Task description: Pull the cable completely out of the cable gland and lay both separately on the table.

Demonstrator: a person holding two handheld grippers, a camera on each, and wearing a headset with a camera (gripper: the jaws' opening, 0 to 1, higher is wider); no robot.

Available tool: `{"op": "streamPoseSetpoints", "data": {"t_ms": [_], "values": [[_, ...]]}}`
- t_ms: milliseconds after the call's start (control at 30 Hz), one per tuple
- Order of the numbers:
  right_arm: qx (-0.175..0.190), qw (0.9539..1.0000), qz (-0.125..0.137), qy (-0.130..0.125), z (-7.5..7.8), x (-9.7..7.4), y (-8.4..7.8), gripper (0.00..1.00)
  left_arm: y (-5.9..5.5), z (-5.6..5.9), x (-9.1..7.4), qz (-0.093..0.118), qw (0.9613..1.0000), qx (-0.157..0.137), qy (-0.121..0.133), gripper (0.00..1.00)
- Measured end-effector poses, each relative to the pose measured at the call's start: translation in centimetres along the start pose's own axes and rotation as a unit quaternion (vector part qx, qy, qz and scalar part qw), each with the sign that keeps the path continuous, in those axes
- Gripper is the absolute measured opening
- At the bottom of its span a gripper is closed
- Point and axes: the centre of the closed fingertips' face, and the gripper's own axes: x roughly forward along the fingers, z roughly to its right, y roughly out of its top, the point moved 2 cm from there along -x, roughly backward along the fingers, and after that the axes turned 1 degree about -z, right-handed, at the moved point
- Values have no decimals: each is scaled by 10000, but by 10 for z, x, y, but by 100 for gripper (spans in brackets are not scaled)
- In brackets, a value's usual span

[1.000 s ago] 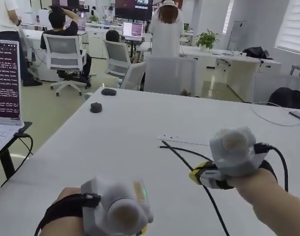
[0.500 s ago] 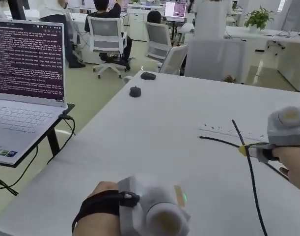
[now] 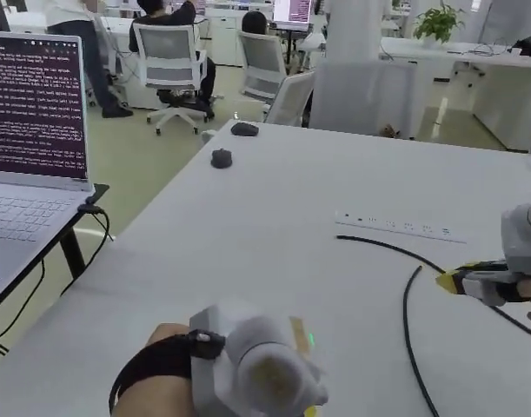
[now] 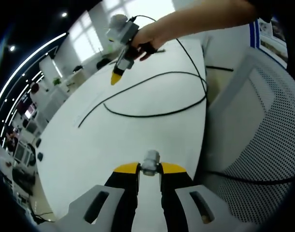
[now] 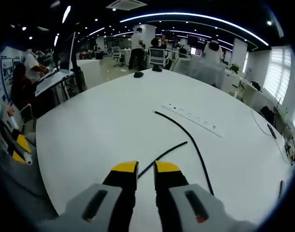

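Note:
The small grey cable gland sits between the jaws of my left gripper, held above the near table edge and free of the cable. The black cable lies in a loose loop on the white table, with both ends bare. One cable end rests just left of my right gripper. In the right gripper view the cable runs under my right gripper, whose jaws stand close together and hold nothing. My right gripper hovers over the loop.
A white power strip lies beyond the cable. Two dark mouse-like objects sit at the far left corner. A laptop stands on a side stand to the left. A mesh chair is at the near edge. People and office chairs fill the background.
Half a second ago the right gripper held the cable lifted off the table; now the cable lies flat and that gripper has shifted right. The head camera has also swung.

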Motion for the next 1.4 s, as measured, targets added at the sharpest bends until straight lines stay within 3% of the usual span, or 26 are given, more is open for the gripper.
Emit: {"op": "streamPoseSetpoints", "data": {"t_ms": [100,333,633,900,1000,1067,1133,1333,1400], "values": [[-60,9999,41,91,-14,-26,-11,14,5,1,3,25,9998,59,-174,17],[27,9996,22,262,-57,-84,-50,16,6,-5,20,-172,9975,472,-493,17],[1,9997,-117,201,-99,-128,-90,18,-2,-10,54,-312,9940,512,-912,17],[44,9999,-46,107,-124,-146,-98,19,-16,-8,90,-392,9914,371,-1191,17],[151,9998,18,122,-129,-150,-98,19,-27,-7,104,-481,9897,66,-1345,17],[163,9998,32,96,-131,-152,-99,19,-30,-4,110,-396,9886,-93,-1448,17],[169,9998,37,72,-130,-153,-99,19,-35,-4,113,-439,9877,-288,-1475,17],[231,9997,25,-20,-128,-159,-102,20,-50,-3,119,-599,9853,-276,-1576,17],[234,9997,11,-26,-127,-160,-103,20,-50,-3,118,-570,9842,-442,-1619,18]]}}
